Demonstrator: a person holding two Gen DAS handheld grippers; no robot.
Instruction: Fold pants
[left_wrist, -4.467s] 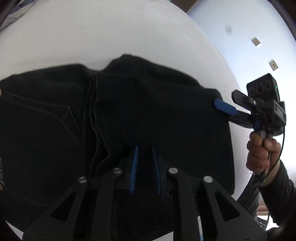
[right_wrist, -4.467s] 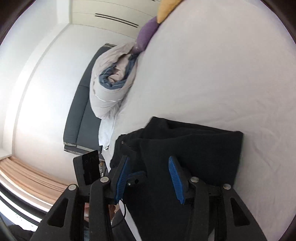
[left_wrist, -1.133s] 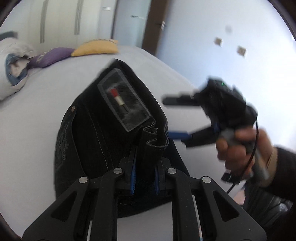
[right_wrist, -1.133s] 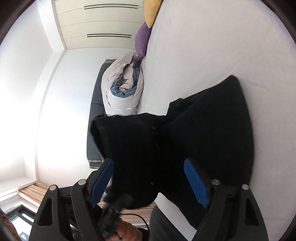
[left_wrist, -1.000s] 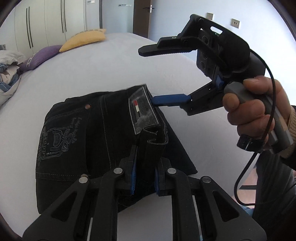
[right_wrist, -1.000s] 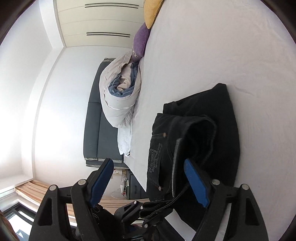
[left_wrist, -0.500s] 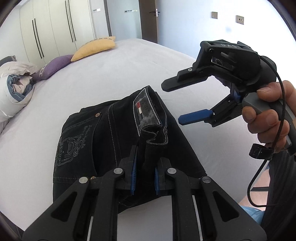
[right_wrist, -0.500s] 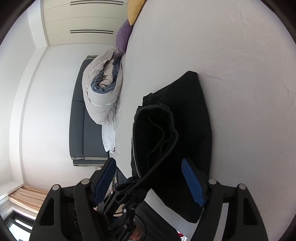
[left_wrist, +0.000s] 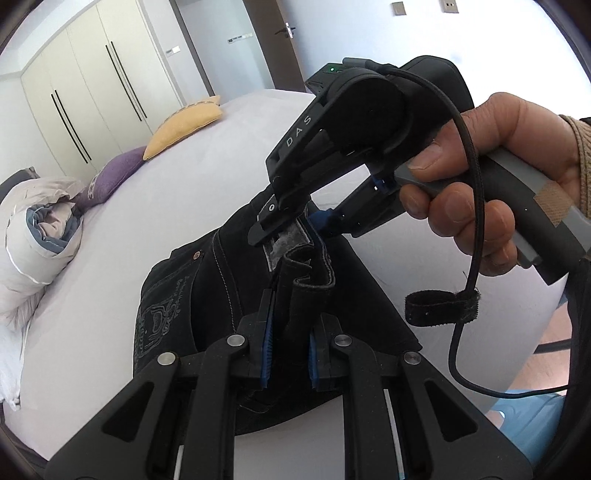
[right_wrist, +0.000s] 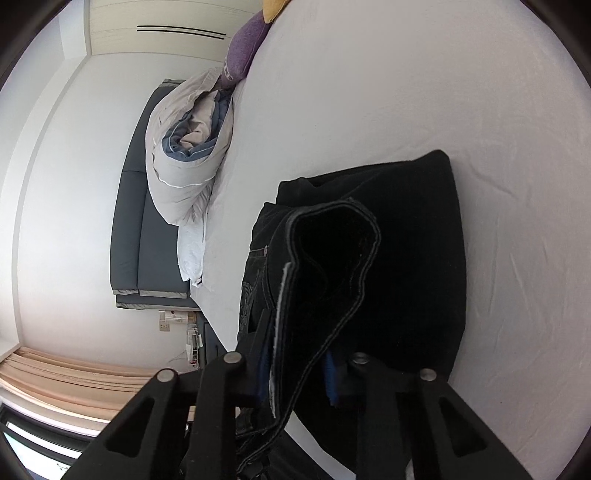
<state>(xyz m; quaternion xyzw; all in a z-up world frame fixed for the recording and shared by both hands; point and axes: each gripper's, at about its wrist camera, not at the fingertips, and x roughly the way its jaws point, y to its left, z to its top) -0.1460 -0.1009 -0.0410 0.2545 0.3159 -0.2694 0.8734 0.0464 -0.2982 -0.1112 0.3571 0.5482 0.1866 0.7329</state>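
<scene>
The black jeans (left_wrist: 192, 295) lie partly folded on the white bed (left_wrist: 166, 206), with the waistband raised. My left gripper (left_wrist: 290, 347) is shut on a bunched fold of the waistband. My right gripper (left_wrist: 291, 229), held in a hand, has closed on the waistband by the grey label, just beyond the left one. In the right wrist view the jeans (right_wrist: 413, 236) hang from my right gripper (right_wrist: 295, 365), whose blue pads (right_wrist: 330, 380) pinch the stitched waistband edge.
A rolled white and blue duvet (left_wrist: 33, 236), a purple pillow (left_wrist: 110, 173) and a yellow pillow (left_wrist: 184, 125) lie at the head of the bed. White wardrobes (left_wrist: 85, 107) and a door stand behind. A dark headboard (right_wrist: 136, 229) shows in the right wrist view.
My right gripper was open and apart from the jeans; it has moved in and closed on the waistband next to my left gripper. My left gripper keeps its hold.
</scene>
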